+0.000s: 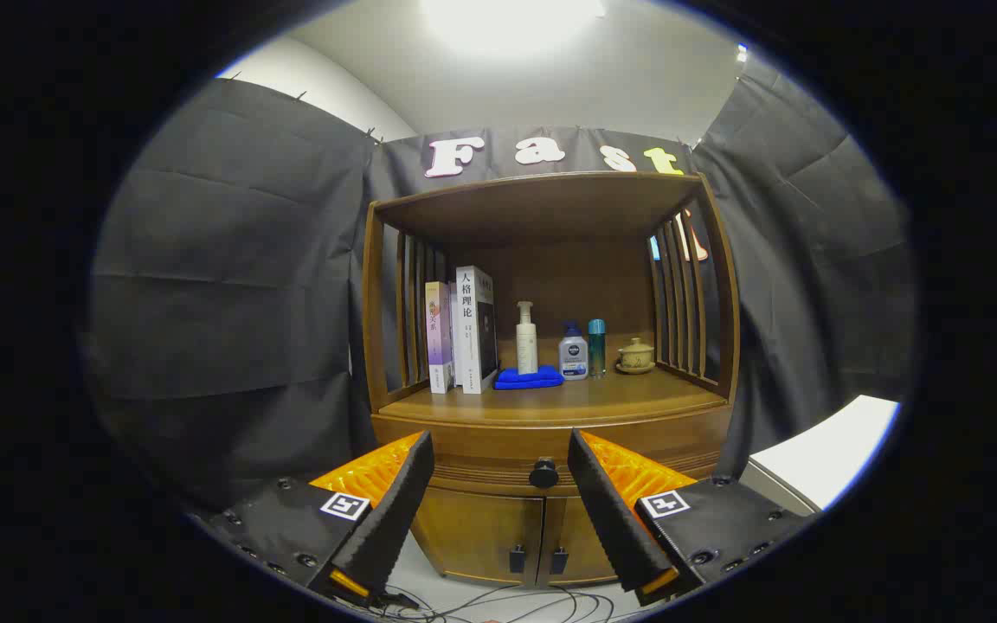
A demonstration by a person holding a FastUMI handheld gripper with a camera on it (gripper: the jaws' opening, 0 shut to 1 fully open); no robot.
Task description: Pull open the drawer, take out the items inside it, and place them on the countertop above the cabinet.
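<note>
Gripper [498, 484]: fingers spread wide, holding nothing; it faces the front of the cabinet, some way off it.
Fingers [395, 510]: one on each side of the drawer knob as seen from behind them, neither touching it.
Cabinet [395, 285]: brown wood, with an open shelf bay above, a drawer band under it and two doors at the bottom.
Drawer [481, 446]: closed, flush with the cabinet front, directly under the countertop.
Drawer knob [543, 473]: dark, round, in the middle of the drawer front, seen in the gap between the fingers and beyond them.
Drawer contents: hidden; cannot tell what is inside.
Countertop [550, 400]: wooden surface above the drawer, bare along its front edge, goods standing towards the back.
Books [462, 330]: several, upright, at the left of the countertop against the slatted side.
Blue cloth [530, 378]: folded, lying just right of the books.
Pump bottle [526, 338]: tall, pale, upright, on or just behind the blue cloth.
Short bottle [573, 353]: white with a blue top, just right of the cloth.
Teal bottle [596, 347]: slim, upright, just beside the short bottle.
Lidded cup [635, 356]: tan, on a saucer, furthest right, near the right-hand slats.
Lower doors [498, 528]: two, closed, each with a small dark handle near the centre seam.
Cables [498, 601]: dark, loose on the pale floor in front of the cabinet.
White surface [819, 454]: flat, pale, to the right of the cabinet.
</note>
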